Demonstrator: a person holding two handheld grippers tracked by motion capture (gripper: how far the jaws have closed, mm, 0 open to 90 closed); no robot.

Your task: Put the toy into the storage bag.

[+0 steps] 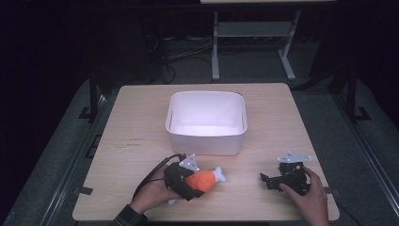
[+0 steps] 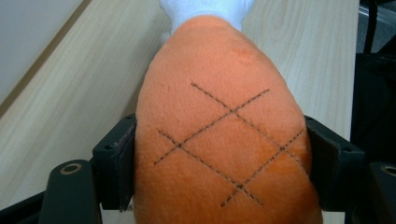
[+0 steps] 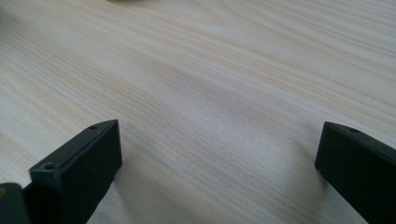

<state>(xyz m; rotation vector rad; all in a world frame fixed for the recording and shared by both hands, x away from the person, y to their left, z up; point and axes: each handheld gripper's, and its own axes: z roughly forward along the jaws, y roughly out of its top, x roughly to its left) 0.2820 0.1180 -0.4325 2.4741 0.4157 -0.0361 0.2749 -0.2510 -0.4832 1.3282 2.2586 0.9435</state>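
An orange plush drumstick with a white bone end lies near the table's front edge, left of centre. My left gripper is shut on its orange body. In the left gripper view the black jaws press both sides of the plush drumstick, whose stitched cross pattern faces the camera; its white bone end points away. My right gripper rests low over the table at the front right, open, with nothing between its jaws; in the right gripper view its jaws stand wide apart over bare wood.
A white rectangular bin stands in the middle of the wooden table, just behind the drumstick. A black cable trails from the left gripper. Dark floor and a white table frame lie beyond the far edge.
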